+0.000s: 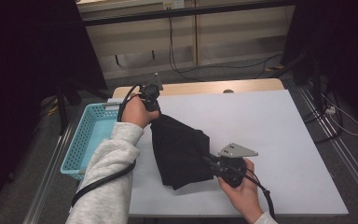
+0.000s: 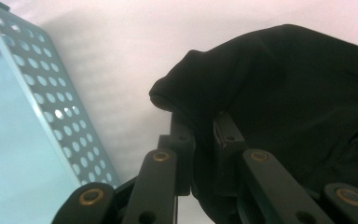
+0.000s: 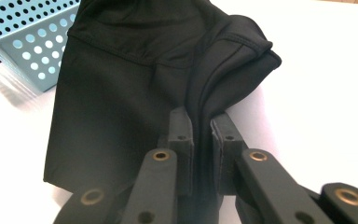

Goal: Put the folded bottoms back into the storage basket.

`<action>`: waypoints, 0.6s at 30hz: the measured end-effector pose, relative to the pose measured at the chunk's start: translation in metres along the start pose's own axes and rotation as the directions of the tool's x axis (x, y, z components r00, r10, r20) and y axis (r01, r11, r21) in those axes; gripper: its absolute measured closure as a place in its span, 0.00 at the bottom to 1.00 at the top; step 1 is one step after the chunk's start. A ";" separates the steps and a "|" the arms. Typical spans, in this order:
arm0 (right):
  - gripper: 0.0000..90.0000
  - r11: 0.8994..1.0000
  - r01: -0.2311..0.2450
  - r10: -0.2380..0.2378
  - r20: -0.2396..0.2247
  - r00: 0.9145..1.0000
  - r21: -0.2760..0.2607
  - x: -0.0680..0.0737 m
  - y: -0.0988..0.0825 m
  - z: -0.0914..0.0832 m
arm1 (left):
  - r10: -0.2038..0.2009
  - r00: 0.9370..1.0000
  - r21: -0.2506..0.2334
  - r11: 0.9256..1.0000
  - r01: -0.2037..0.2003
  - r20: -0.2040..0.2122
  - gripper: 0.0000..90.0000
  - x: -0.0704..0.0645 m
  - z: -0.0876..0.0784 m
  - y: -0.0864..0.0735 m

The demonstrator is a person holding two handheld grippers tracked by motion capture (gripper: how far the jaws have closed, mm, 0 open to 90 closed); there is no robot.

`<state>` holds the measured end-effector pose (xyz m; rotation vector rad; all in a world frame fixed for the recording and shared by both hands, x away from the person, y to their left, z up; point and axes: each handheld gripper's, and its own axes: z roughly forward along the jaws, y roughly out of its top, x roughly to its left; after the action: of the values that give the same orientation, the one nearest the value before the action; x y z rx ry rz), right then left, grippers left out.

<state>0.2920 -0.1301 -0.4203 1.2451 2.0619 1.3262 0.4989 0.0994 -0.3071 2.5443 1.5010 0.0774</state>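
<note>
We see a black garment [image 1: 179,151], smooth fabric with stitched hems, bunched and folded on itself. We find it raised at its far-left end and draping down toward the table's near edge, left of centre, its lower folds resting there.

Both hand-held grippers, left [image 1: 157,111] and right [image 1: 204,156], clamp black cloth [image 1: 177,149] over white table [image 1: 279,135].

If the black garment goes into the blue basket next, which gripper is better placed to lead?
Probably left. The left gripper, shut on the black garment, sits beside the blue basket; the right gripper grips the cloth's far side.
</note>
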 end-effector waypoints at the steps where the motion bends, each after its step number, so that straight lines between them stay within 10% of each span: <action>1: 0.90 1.000 0.000 0.000 0.000 1.000 0.001 0.001 0.001 0.000 | 0.001 1.000 0.002 1.000 -0.001 -0.001 0.90 0.001 -0.001 0.000; 18: 0.90 0.999 0.008 -0.009 -0.022 1.000 -0.046 0.010 0.017 0.003 | -0.018 1.000 0.002 1.000 0.019 -0.018 0.90 0.010 -0.030 0.003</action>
<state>0.2967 -0.1169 -0.4056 1.2065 2.0377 1.3817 0.5022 0.1111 -0.2777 2.5379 1.5319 0.0962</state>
